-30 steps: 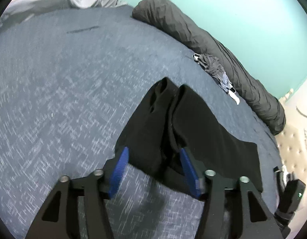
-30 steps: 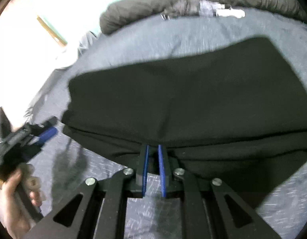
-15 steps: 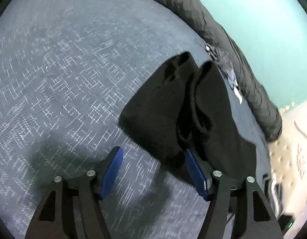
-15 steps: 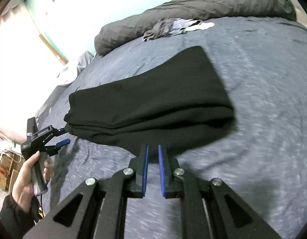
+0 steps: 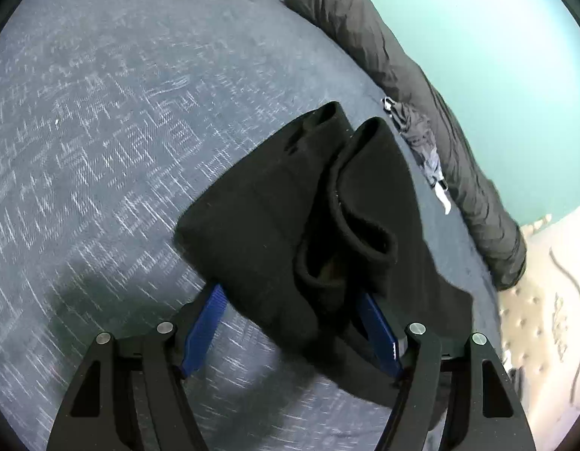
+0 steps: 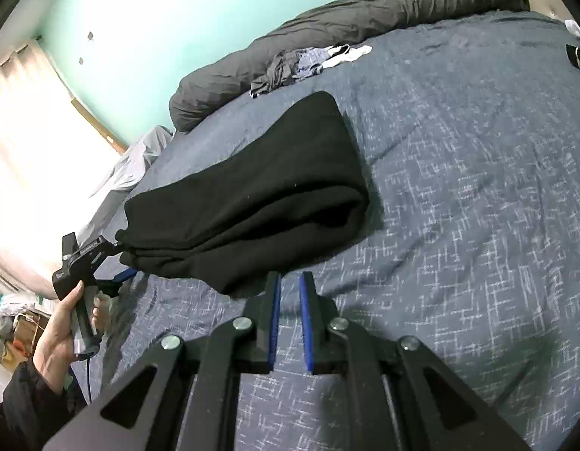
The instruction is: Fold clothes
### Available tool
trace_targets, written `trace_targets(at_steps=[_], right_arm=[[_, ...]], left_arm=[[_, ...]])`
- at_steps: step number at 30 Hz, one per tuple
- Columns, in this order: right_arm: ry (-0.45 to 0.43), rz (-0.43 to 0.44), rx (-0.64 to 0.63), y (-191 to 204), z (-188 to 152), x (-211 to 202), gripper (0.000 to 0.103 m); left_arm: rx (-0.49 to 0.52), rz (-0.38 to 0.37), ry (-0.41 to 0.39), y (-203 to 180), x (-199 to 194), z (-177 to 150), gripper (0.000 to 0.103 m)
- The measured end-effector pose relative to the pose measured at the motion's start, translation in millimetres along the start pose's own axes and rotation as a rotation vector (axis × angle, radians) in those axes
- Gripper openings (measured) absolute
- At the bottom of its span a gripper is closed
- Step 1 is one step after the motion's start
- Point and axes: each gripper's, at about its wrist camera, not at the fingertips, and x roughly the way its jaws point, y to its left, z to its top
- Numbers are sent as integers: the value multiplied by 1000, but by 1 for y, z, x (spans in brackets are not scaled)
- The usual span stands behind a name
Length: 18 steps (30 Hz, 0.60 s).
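Right wrist: unlabelled folded black garment [image 6: 259, 191].

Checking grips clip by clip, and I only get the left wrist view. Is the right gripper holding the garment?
Observer: No. The right gripper is shut and empty, at the garment's near edge.
Operator: How does the garment lie on that side?
Observer: In stacked layers on the bed, with a rounded fold at its right end.
Operator: Who holds the left gripper?
Observer: A hand in a dark sleeve grips the handle of the left gripper, at the garment's left end.
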Motion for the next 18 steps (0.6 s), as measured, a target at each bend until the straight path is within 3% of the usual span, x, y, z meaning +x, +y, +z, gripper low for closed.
trace_targets(at_steps=[8, 18], right_arm=[[9, 22, 52, -9, 0, 2, 10], [4, 53, 65, -11, 2, 2, 10]], left_arm=[[-44, -53, 19, 1, -10, -10, 76], [-66, -62, 1, 1, -15, -18, 77]])
